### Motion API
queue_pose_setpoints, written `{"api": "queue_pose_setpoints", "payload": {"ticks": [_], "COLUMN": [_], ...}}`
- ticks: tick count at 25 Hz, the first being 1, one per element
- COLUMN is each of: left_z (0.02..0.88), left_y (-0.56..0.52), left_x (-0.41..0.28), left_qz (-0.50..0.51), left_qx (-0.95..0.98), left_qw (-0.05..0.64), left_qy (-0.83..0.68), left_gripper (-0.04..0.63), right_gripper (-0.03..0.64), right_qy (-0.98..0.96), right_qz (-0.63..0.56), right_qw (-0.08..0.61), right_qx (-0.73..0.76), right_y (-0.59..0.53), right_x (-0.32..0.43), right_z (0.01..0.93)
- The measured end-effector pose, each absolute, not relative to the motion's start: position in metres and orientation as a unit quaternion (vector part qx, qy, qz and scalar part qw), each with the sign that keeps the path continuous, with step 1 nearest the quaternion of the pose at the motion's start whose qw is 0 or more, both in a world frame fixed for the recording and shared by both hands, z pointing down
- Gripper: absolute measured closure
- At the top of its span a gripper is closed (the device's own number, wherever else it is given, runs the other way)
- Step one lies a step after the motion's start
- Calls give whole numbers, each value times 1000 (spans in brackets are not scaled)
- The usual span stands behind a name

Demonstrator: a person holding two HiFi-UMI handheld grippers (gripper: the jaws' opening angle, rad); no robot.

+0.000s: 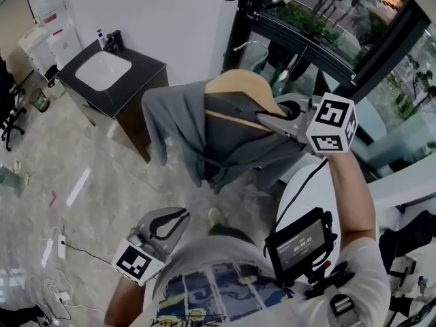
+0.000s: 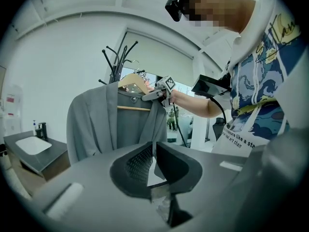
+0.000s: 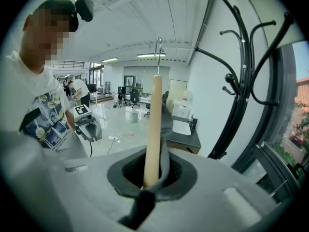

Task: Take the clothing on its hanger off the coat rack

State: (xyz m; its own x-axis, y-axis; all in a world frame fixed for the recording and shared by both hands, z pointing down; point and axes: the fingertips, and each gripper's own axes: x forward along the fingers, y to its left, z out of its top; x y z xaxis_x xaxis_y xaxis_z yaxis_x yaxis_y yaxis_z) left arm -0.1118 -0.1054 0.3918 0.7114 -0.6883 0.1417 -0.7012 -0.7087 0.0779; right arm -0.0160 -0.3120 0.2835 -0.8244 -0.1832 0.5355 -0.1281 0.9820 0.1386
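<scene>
A grey jacket [image 1: 218,138] hangs on a wooden hanger [image 1: 242,87], held out in front of the black coat rack [image 1: 248,5]. My right gripper [image 1: 262,120] is shut on the hanger's shoulder, with a fold of jacket cloth pinched in too. In the right gripper view the hanger [image 3: 155,129] rises from between the jaws and its metal hook [image 3: 159,47] is in free air, left of the coat rack [image 3: 246,81]. My left gripper [image 1: 178,216] hangs low near the person's waist, shut on nothing. From the left gripper view I see the jacket [image 2: 96,124] and the right gripper [image 2: 152,95].
A dark cabinet with a white sink [image 1: 112,80] stands against the wall at the left. A big window [image 1: 340,19] is behind the rack. A power strip and cables [image 1: 58,251] lie on the tiled floor. A small screen [image 1: 300,244] hangs at the person's chest.
</scene>
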Motion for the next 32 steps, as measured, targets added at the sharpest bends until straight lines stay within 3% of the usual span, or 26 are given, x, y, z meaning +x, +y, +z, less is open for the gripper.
{"api": "queue_pose_setpoints", "payload": {"ticks": [17,32], "left_z": [395,389], "left_y": [1,32], "left_x": [-136,-129], "left_qz": [43,43], "left_qx": [931,937], "left_qw": [59,46], "left_qy": [-358,-344], "left_gripper": [565,565], "right_gripper": [609,609], "right_qy": [-967,-968], "right_qz": [-45,-27], "right_qw": [249,250], "right_qx": [42,7], "right_y": [-123,-52], "right_x": [-64,-71], "right_z": [297,315]}}
